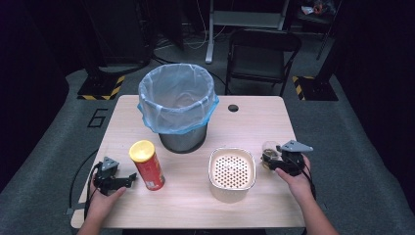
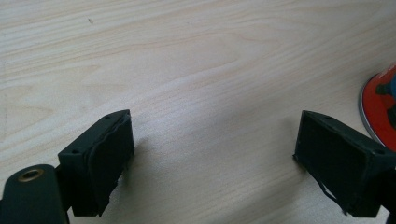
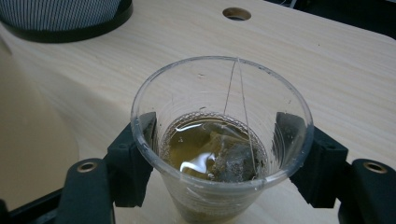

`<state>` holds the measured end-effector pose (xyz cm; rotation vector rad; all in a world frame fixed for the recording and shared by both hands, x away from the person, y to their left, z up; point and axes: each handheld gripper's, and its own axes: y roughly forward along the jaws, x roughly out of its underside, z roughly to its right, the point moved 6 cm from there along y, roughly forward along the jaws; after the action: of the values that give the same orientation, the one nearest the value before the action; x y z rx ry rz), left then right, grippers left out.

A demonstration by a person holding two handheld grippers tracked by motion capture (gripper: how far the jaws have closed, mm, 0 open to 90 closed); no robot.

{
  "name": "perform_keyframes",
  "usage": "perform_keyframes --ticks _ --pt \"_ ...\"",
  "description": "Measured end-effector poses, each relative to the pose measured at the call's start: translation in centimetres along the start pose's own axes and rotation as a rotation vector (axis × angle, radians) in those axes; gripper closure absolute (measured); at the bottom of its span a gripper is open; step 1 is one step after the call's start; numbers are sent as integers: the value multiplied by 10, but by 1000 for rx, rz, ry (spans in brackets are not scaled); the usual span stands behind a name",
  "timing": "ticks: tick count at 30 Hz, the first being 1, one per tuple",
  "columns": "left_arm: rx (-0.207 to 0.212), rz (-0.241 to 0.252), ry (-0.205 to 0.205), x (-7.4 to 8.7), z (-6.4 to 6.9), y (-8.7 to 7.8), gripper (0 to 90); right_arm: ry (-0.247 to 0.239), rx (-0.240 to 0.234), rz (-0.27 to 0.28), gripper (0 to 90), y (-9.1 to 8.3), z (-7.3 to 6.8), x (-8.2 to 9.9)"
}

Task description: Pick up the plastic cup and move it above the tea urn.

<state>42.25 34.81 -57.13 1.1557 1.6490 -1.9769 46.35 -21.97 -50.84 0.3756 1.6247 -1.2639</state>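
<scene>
A wooden table (image 1: 254,117) carries, farthest from both tools, a metal bin (image 1: 178,110) lined with a pale blue bag. Ahead of and beside the left gripper (image 1: 128,179) stands a red canister (image 1: 147,165) with a yellow lid, its base edge just entering the left gripper view at the outer side of one jaw. Between the two tools sits a cream strainer basket (image 1: 232,174), just to the inner side of the right gripper (image 1: 268,161). The left gripper rests low over bare wood with its jaws spread wide and nothing between them. The right gripper's jaws bracket a clear plastic cup (image 3: 219,140) holding amber tea and a tea bag (image 3: 224,156), whose string runs up to the rim; the pads (image 3: 140,154) appear to press the cup wall. The step in hand is probably securing the cup. A likely next move, a lift and a pour over the basket, calls for a level carry and gentle grip, since the thin wall may buckle.
</scene>
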Motion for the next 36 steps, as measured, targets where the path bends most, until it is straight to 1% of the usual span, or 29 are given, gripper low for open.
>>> perform_keyframes --ticks 2,3,4,6,8,9,12,13,14,15,17,18,19,21,23,25,29,32,34,36 --pt "-1 0 0 0 0 0 113 -5 -2 -3 307 -2 1 3" --pt "0 0 -1 0 0 0 113 5 -3 -5 305 -5 3 8" --pt "0 0 -1 0 0 0 113 7 -13 5 303 -7 4 11" --pt "-1 0 0 0 0 0 113 22 -16 17 301 -11 7 15" --pt "-1 0 -1 0 0 0 113 26 -30 21 294 -16 9 20" --pt "-1 0 -1 0 0 0 113 26 -30 21 294 -16 9 20" --pt "-1 0 -1 0 0 0 113 20 -58 12 272 -21 11 23" --pt "-1 0 -2 0 0 0 113 20 -58 12 272 -21 11 23" --pt "-1 1 -2 0 0 0 113 13 -68 15 251 -21 12 24" --pt "-1 0 -2 0 0 0 113 25 -78 18 202 -23 12 23" --pt "-1 1 -2 0 0 0 114 38 -80 24 186 -25 12 22" --pt "-1 0 -3 0 0 0 113 35 -79 26 167 -27 13 22" --pt "0 0 -3 0 0 0 114 48 -66 25 150 -31 14 21" --pt "0 0 -4 0 0 0 113 45 -62 27 150 -33 14 21" --pt "0 0 -4 0 0 0 114 52 -60 32 150 -41 16 18" --pt "-1 0 -4 0 0 0 114 55 -63 33 150 -43 16 17" --pt "-1 0 -5 0 1 0 114 34 -45 36 150 -57 17 8" --pt "-1 1 -5 0 1 0 114 20 -34 56 150 -69 16 -3" --pt "-1 0 -5 0 1 0 114 22 -35 75 179 -75 12 -12" --pt "-1 -1 -4 0 1 0 114 32 -48 86 249 -81 5 -21"
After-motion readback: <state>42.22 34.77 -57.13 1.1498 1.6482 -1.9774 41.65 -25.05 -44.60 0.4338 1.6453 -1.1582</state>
